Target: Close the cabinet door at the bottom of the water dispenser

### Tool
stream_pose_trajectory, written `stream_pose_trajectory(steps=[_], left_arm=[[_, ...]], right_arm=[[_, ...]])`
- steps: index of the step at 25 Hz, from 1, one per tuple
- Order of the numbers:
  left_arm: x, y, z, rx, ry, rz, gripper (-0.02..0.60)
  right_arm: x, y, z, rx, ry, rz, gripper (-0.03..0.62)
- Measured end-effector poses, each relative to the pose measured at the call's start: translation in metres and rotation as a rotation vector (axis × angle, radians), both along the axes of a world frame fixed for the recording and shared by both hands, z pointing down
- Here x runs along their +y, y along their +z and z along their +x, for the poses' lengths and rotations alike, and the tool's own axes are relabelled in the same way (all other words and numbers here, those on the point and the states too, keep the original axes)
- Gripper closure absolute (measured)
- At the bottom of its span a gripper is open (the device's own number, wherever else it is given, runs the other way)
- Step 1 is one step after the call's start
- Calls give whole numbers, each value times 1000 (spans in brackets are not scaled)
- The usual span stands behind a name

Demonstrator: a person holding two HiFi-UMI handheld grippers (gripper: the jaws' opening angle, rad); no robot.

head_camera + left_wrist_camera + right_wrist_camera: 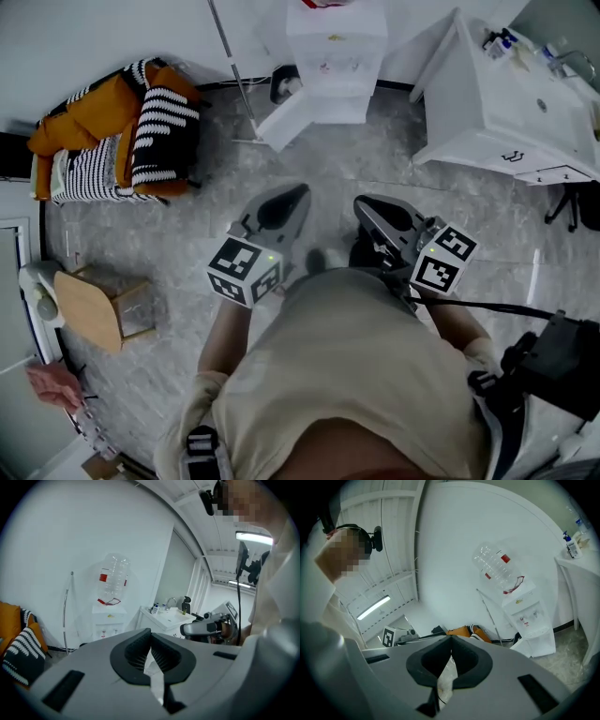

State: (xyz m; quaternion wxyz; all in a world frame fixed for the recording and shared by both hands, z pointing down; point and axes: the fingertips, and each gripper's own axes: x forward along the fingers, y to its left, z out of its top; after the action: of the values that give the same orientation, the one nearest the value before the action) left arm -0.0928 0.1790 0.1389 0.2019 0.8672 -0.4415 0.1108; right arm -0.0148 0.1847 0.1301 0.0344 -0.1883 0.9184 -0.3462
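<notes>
Clenched empty, left claw (287,201) and right claw (373,210) face water dispenser (336,45), cabinet door (292,118) ajar; perhaps sofa (120,133) leftward.

The person held both grippers out ahead of the torso, side by side and apart, their tips angled slightly toward each other. The left gripper (296,196) pointed forward and somewhat downward. Its jaws were closed tip to tip with nothing between them. The right gripper (367,206) seemed to lie about level, though the steep head view made that hard to judge. Its jaws also met at the tips, empty. The left forearm (223,339) and right forearm (457,328) reached forward from the sides of the body.
</notes>
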Motion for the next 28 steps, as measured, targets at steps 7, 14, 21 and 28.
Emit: stream_pose_trajectory(steps=[7,14,21,28], left_arm=[[-42,5,35,-87,-51,-10,589],[-65,19,37,-189,-149,-36,589],[-82,24,36,-267,-163,-51,589],[-94,32,24,-243,-137,-38,589]], right_arm=[[-47,4,53,-15,-4,23,580],[-74,4,73,-48,-78,41,580],[-86,-10,84,-93,-99,92,580],[-79,-18,51,-150,-229,271,580]])
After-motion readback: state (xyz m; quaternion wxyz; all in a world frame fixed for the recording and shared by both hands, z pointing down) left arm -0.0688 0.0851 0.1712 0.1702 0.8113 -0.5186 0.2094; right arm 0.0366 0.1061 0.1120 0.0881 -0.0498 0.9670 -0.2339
